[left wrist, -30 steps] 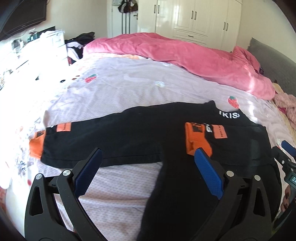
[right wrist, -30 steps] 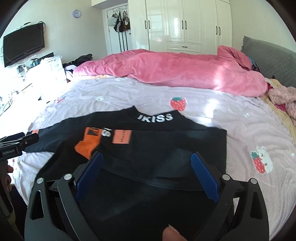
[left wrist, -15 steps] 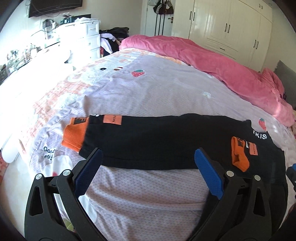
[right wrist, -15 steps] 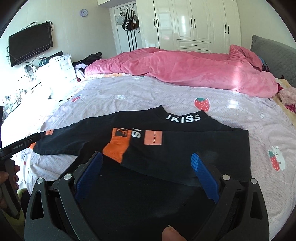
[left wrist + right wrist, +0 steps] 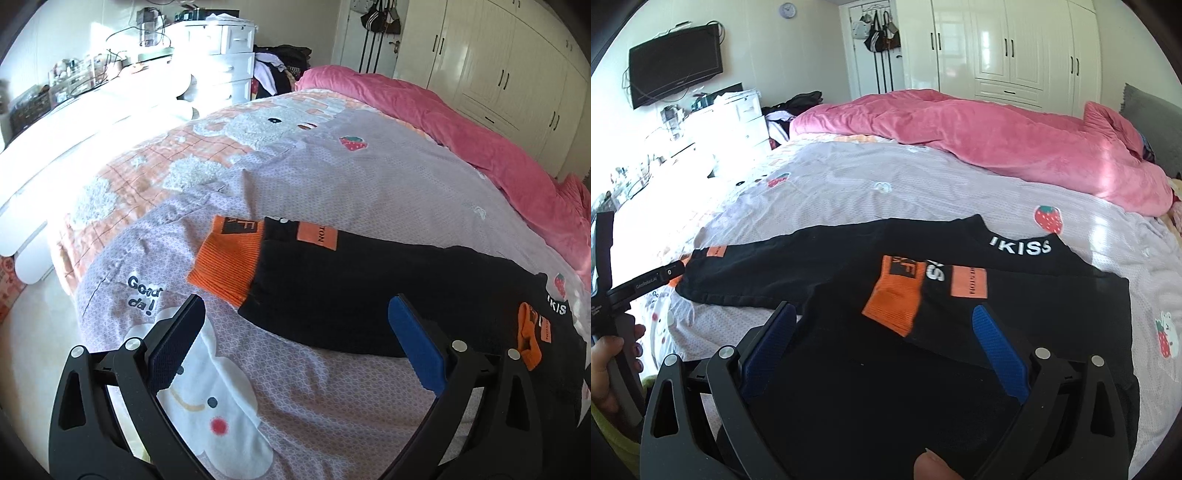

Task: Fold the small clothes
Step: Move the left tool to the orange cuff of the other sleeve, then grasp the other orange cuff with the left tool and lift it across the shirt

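Note:
A small black sweater (image 5: 1015, 325) with orange cuffs and white "IKISS" neck lettering lies on the lilac bedspread (image 5: 369, 177). Its right sleeve is folded across the chest, orange cuff (image 5: 894, 295) on top. Its left sleeve (image 5: 351, 280) stretches out flat, ending in an orange cuff (image 5: 225, 262). My left gripper (image 5: 295, 339) is open and empty, hovering just short of that outstretched sleeve near the cuff. My right gripper (image 5: 886, 343) is open and empty over the sweater's body. The left gripper's tool (image 5: 646, 280) shows at the left of the right wrist view.
A pink duvet (image 5: 979, 140) is heaped along the far side of the bed. A white drawer unit (image 5: 221, 51) and cluttered desk stand beyond the bed's left edge. White wardrobes (image 5: 1008, 48) line the back wall. The bed's near edge drops to the floor (image 5: 29, 350).
My left gripper has swung left along the outstretched sleeve, from the sweater's body to near its orange cuff. My right gripper has shifted slightly over the body. Both stay open.

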